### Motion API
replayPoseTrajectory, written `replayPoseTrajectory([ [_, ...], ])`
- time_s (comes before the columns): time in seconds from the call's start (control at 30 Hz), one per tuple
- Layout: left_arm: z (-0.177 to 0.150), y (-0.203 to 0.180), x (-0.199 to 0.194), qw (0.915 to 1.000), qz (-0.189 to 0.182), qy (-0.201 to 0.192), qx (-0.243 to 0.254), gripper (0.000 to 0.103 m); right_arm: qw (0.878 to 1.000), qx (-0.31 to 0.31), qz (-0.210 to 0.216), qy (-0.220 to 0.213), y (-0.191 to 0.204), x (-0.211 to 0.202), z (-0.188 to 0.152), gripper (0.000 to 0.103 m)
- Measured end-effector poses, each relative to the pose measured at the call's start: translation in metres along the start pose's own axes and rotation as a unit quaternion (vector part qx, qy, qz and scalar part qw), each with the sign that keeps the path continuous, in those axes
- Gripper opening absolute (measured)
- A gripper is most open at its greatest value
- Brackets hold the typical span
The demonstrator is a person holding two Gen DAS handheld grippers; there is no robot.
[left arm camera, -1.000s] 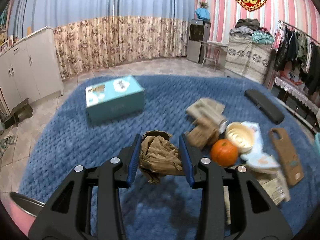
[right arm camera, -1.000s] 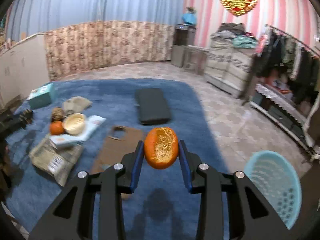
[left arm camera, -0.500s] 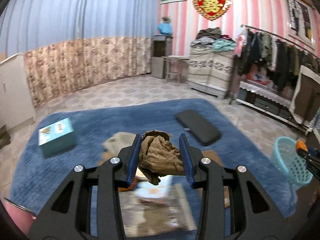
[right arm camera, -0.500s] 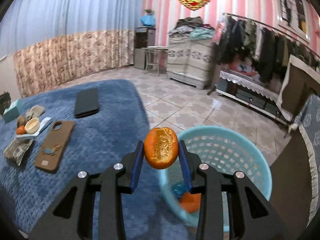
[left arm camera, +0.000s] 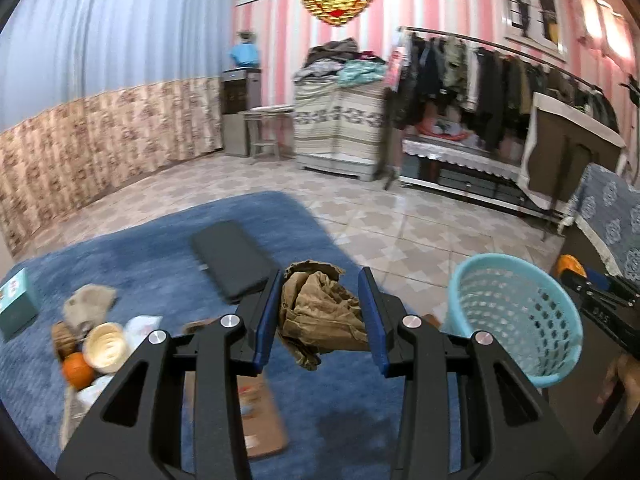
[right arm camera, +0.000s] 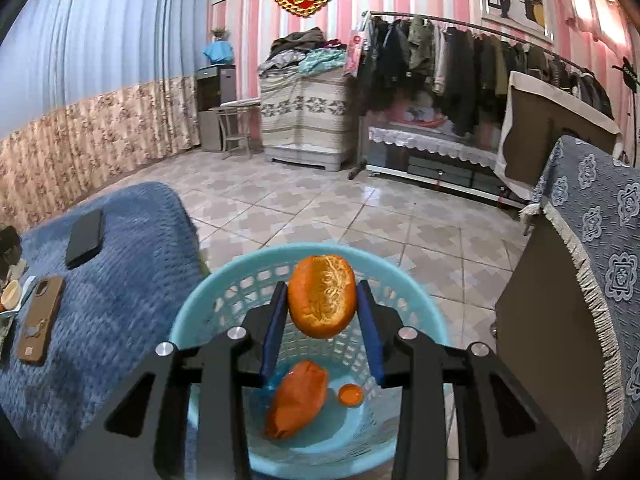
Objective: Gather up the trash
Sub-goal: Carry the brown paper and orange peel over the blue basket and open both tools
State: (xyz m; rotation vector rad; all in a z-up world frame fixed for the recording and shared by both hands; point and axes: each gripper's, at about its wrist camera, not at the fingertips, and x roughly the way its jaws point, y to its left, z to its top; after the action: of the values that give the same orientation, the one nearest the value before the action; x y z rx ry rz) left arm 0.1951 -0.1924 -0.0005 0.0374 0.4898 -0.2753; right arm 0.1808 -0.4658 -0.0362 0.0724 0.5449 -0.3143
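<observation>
The right gripper (right arm camera: pixel 322 312) pinches an orange peel (right arm camera: pixel 322 296) between its fingers, held at frame centre directly above the light blue basket (right arm camera: pixel 208 292), whose bottom holds another peel (right arm camera: pixel 296 398) and a small orange scrap (right arm camera: pixel 350 394). The left gripper (left arm camera: pixel 320 312) clamps a crumpled brown paper wad (left arm camera: pixel 320 312) between its fingers, over the blue rug (left arm camera: pixel 120 252); the same basket (left arm camera: pixel 516 320) sits at right of that frame. On the rug at lower left lie an orange (left arm camera: pixel 77 368), a cream bowl (left arm camera: pixel 106 346) and a black case (left arm camera: pixel 232 264)
</observation>
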Motion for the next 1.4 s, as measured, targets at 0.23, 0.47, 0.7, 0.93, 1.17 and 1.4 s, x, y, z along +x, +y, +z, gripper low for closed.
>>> replayPoseTrajectory([
  [0.23, 0.002, -0.070, 0.029, 0.9981, -0.058, 0.009, 0.020, 0.037, 1.000, 0.003, -0.008, 0.011, -0.012, 0.010, 0.000, 0.035],
  [0.47, 0.002, -0.115, 0.062, 0.9939, -0.100, 0.019, 0.043, 0.037, 0.999, 0.031, -0.022, 0.030, -0.031, 0.020, -0.004, 0.035],
  [0.7, 0.006, -0.152, 0.088, 0.9891, -0.133, 0.024, 0.059, 0.038, 0.997, 0.057, -0.035, 0.043, -0.050, 0.028, -0.009, 0.035],
  [0.93, 0.006, -0.182, 0.099, 0.9845, -0.152, 0.024, 0.084, 0.047, 0.996, 0.074, -0.036, 0.045, -0.061, 0.029, -0.012, 0.035],
  [1.17, 0.012, -0.170, 0.096, 0.9898, -0.114, 0.002, 0.084, 0.092, 0.996, 0.074, -0.034, 0.045, -0.059, 0.029, -0.010, 0.035],
  [1.4, 0.020, -0.134, 0.094, 0.9955, -0.072, -0.001, 0.062, 0.098, 0.996, 0.067, -0.029, 0.045, -0.053, 0.031, -0.010, 0.036],
])
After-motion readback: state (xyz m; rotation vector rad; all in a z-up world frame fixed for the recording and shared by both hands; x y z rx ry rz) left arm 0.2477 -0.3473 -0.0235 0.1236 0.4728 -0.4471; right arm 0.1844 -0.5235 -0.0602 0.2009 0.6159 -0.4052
